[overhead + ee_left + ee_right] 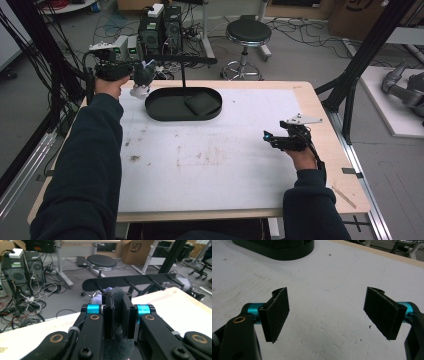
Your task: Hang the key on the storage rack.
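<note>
The left claw (118, 315) is clenched on a grey plush toy (115, 296), its 2 pads sunk into the fuzzy body so that fabric bulges above and below them. In the high view the left claw (141, 75) holds the plush toy (142, 80) in the air at the far left corner of the bench (327, 165), just beside the left end of the black oval tray (165, 114) and near the black hook rack (187, 59) that stands on a post from that tray. A pale part of the toy hangs below the claw.

The toy looks light and soft: it gives under the pads, will not slip easily on their rough faces, and cannot break. It will sag and swing, though, so a hold across the thick middle of the body seems best, as here, leaving any loop or limb free for a hook.

The right claw (325, 315) is released, jaws wide apart over the bare white bench top with nothing between them, well apart from the tray.
</note>
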